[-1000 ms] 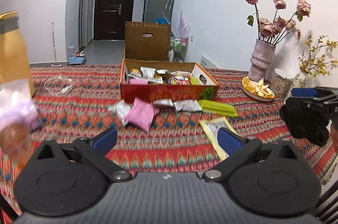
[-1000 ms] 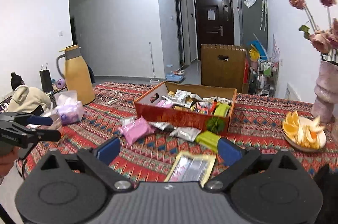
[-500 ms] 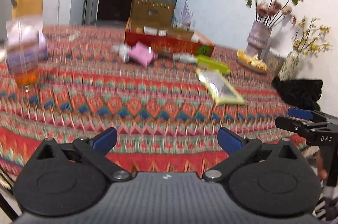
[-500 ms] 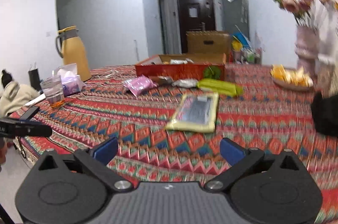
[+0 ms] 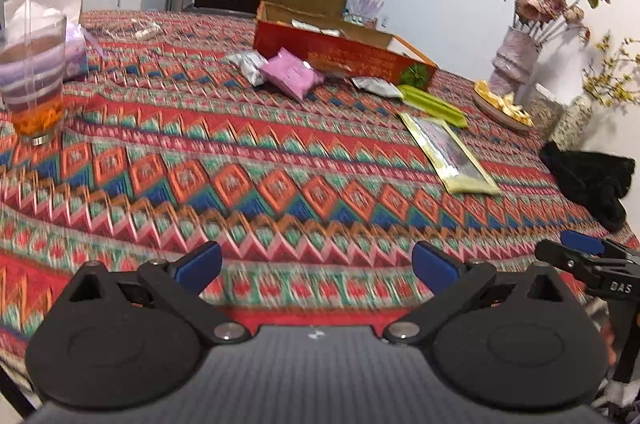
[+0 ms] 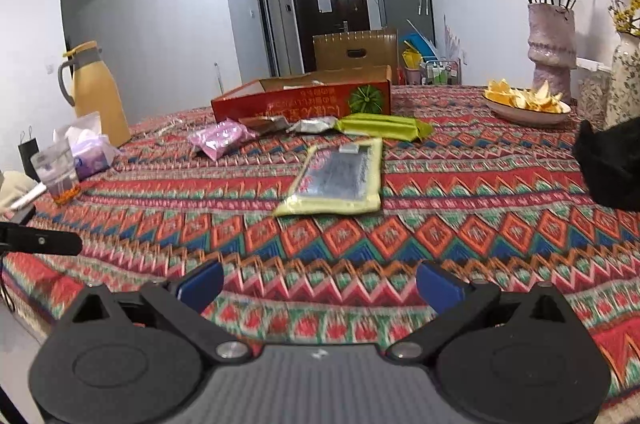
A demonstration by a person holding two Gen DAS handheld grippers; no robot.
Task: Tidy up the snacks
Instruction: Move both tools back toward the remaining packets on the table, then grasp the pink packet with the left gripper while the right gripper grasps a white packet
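Note:
A red cardboard box holding snack packets stands mid-table. In front of it lie a pink packet, silver packets, a green packet and a flat yellow-green pouch. My left gripper hovers open and empty over the near table edge. My right gripper is open and empty too, low at the near edge, the pouch straight ahead. The right gripper's fingers show at the left view's right edge.
A glass of tea, a tissue pack and a yellow jug stand at the left. A plate of orange peel, flower vases and a black cloth occupy the right side.
Both grippers have dropped lower and drawn back toward the near table edge; the box and packets now lie farther ahead and are seen from a flatter angle.

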